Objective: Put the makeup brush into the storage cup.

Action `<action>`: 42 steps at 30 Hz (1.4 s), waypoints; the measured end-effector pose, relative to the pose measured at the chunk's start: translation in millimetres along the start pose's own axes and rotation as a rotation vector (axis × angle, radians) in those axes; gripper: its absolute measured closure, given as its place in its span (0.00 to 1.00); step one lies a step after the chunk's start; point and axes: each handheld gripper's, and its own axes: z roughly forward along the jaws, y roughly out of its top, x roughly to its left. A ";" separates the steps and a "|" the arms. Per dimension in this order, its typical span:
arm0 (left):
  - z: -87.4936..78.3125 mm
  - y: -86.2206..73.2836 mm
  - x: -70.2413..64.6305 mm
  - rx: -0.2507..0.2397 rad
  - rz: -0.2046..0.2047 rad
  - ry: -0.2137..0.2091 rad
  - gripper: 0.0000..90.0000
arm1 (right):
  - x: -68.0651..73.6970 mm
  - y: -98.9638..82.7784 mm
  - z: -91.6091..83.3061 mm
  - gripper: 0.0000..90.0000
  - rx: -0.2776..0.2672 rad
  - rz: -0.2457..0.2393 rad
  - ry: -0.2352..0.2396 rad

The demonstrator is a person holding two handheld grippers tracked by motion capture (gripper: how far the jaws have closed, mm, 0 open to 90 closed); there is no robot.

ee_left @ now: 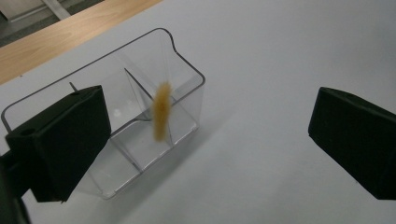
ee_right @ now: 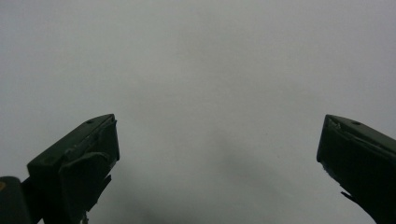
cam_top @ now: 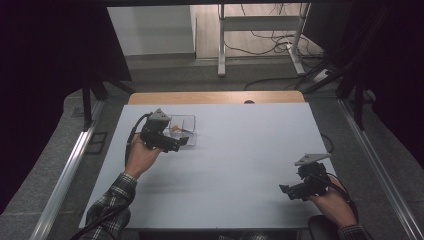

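Observation:
A clear plastic container (ee_left: 140,98) with inner dividers stands on the white table (cam_top: 240,150) at the back left; it is also in the high view (cam_top: 186,126). A small yellow-orange piece (ee_left: 161,112), blurred, is upright inside it against a divider, and appears as an orange speck (cam_top: 175,129) from above. My left gripper (ee_left: 210,135) is open just in front of the container with nothing between its jaws; a hand holds it (cam_top: 181,142). My right gripper (ee_right: 217,154) is open over bare table, low at the front right (cam_top: 290,192).
A wooden strip (cam_top: 215,97) runs along the table's far edge. Beyond it are a metal desk frame (cam_top: 222,45) and cables (cam_top: 275,42) on the floor. Dark curtains flank both sides. Metal rails (cam_top: 65,175) run beside the table.

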 end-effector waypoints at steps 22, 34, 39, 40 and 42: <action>-9.7 -16.9 -11.4 0.013 -0.005 -0.014 0.00 | 0.6 0.0 0.3 0.00 0.003 -0.007 0.005; -17.4 -24.4 -17.6 0.001 -0.007 -0.037 0.00 | 0.6 -0.1 0.0 0.00 -0.001 -0.005 0.006; -19.0 -31.4 -19.8 0.007 -0.008 -0.041 0.00 | 0.4 -0.2 -0.4 0.00 -0.003 -0.006 0.006; -19.5 -32.7 -20.3 0.010 -0.007 -0.040 0.00 | 0.3 -0.2 -0.4 0.00 -0.003 -0.006 0.006; -21.0 -35.2 -20.9 0.008 -0.010 -0.041 0.00 | 0.5 -0.2 -0.4 0.00 -0.003 -0.006 0.006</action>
